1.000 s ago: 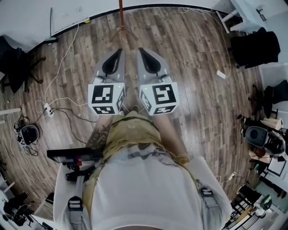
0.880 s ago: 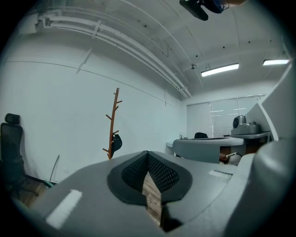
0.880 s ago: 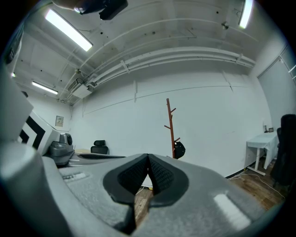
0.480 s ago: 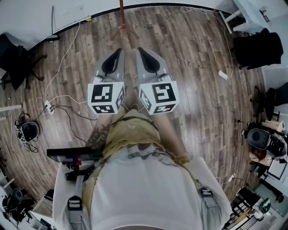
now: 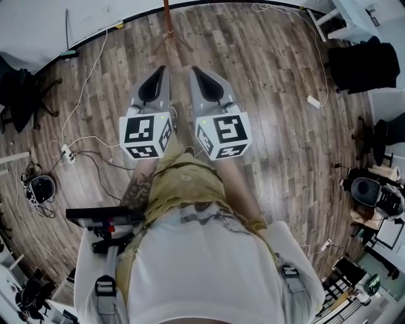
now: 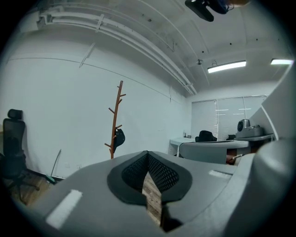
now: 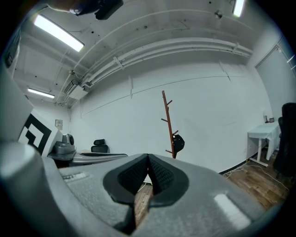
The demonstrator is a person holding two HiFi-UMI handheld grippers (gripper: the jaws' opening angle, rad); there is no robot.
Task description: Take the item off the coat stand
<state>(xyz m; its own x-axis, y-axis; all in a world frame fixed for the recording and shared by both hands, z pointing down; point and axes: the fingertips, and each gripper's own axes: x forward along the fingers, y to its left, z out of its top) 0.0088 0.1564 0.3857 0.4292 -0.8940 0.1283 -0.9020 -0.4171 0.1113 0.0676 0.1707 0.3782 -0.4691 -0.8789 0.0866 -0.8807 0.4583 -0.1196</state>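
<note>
A slim brown coat stand (image 5: 166, 19) rises by the white wall straight ahead. A dark cap (image 6: 119, 137) hangs from one of its lower pegs, and the cap (image 7: 178, 143) also shows in the right gripper view. My left gripper (image 5: 159, 73) and right gripper (image 5: 197, 72) are held side by side above the wooden floor. Both point roughly level at the stand and are still well short of it. The jaws of each meet at the tips with nothing between them.
Cables and a power strip (image 5: 66, 154) trail over the floor at left. A black office chair (image 5: 357, 66) and a white desk (image 5: 332, 19) stand at right, another dark chair (image 5: 16, 95) at left. Bare wooden floor lies between me and the stand.
Both grippers have edged a little forward towards the stand, still side by side. Their jaws look the same as before.
</note>
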